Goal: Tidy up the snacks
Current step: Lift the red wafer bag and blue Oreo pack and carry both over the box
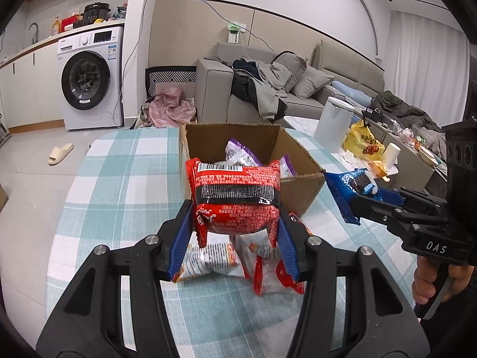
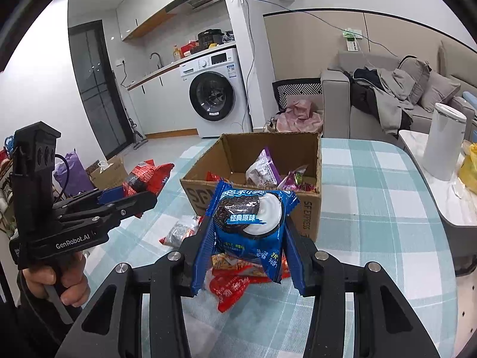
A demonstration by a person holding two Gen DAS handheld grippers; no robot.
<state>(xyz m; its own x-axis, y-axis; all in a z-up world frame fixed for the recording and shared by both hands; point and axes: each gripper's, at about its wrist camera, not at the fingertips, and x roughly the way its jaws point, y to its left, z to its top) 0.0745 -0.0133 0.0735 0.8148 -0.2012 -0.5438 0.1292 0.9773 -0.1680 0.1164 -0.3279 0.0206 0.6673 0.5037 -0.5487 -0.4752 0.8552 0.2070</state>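
My left gripper [image 1: 235, 229] is shut on a red snack packet [image 1: 235, 194], held above the table in front of the open cardboard box [image 1: 301, 191]. My right gripper [image 2: 249, 256] is shut on a blue cookie packet [image 2: 250, 223], also lifted and just short of the box [image 2: 310, 214]. The box holds a purple-and-white packet [image 2: 263, 170] and other wrappers. Loose red and white snack packets [image 1: 214, 256] lie on the checked tablecloth beneath both grippers. In each wrist view the other gripper shows at the side, right gripper [image 1: 354, 200] and left gripper [image 2: 140, 191], each held by a hand.
The table has a teal and white checked cloth [image 1: 125, 179]. A white canister [image 2: 444, 143] and a yellow bag [image 1: 363, 143] stand on a side table to the right. A sofa with clothes, a washing machine [image 1: 89, 80] and a slipper on the floor lie beyond.
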